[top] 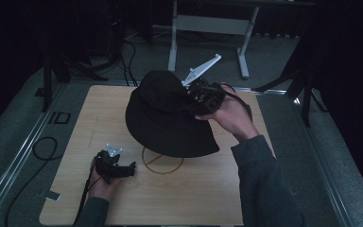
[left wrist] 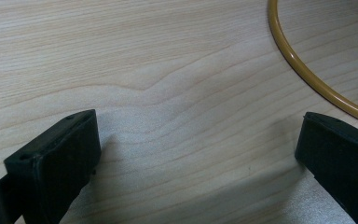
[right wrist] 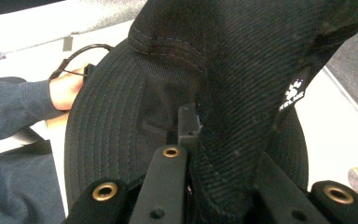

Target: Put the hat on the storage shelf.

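The right tool (top: pixel 196 97) is clamped on the crown of a black hat (top: pixel 165 118), lifting it at mid-frame so the brim hangs free above the yellow wire ring (top: pixel 163 165). The left tool (top: pixel 131 168), jaws wide apart, rests on the pale wooden bench (top: pixel 194 198) at lower left. Dark room, grey carpet, table legs behind.
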Available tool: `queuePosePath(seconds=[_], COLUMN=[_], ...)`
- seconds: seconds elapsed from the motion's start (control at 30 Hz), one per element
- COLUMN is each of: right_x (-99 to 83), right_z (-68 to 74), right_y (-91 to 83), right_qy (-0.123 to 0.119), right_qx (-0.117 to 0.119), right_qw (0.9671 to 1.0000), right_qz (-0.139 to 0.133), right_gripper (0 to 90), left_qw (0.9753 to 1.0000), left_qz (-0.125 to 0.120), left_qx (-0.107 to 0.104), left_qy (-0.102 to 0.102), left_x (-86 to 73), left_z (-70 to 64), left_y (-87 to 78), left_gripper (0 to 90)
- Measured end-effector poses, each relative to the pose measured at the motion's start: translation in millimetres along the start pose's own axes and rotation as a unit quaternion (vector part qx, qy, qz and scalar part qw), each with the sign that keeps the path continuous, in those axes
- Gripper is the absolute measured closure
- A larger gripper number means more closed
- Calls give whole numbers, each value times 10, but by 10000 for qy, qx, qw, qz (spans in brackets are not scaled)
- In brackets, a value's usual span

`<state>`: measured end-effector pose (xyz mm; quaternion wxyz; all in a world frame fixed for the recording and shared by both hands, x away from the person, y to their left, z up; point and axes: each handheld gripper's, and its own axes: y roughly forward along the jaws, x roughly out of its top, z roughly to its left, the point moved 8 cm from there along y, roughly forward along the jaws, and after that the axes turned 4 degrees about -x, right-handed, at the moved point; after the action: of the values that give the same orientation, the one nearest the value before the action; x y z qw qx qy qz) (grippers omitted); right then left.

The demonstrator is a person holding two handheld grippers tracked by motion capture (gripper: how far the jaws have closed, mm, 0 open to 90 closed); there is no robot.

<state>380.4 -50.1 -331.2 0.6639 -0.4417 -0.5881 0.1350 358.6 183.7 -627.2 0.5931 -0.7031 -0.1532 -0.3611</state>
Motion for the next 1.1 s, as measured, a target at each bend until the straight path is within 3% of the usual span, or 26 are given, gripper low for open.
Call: queuePosePath(seconds=[0.4,0.73,0.97,1.1], right_x=[-19,-78,-46,-45], right_z=[-24,-52,46,71], right_y=[106,187,262,277], right_qy=[95,195,49,96], right_qx=[-10,67,256,352], right_qw=[9999,9997,9995,9990], right_qz=[68,144,197,249], right_gripper=[858,785,693,595], left_qw=[10000,10000,10000,10000], left_qz=[11,19,29,35], left_qx=[-12,-14,-17,-23], left_qy=[9,15,27,27], left_x=[-1,-2,-3,-4], left_z=[-2,-2,-1,-1], left_y=[-1,-2,-3,-4], left_gripper=[3,3,3,2])
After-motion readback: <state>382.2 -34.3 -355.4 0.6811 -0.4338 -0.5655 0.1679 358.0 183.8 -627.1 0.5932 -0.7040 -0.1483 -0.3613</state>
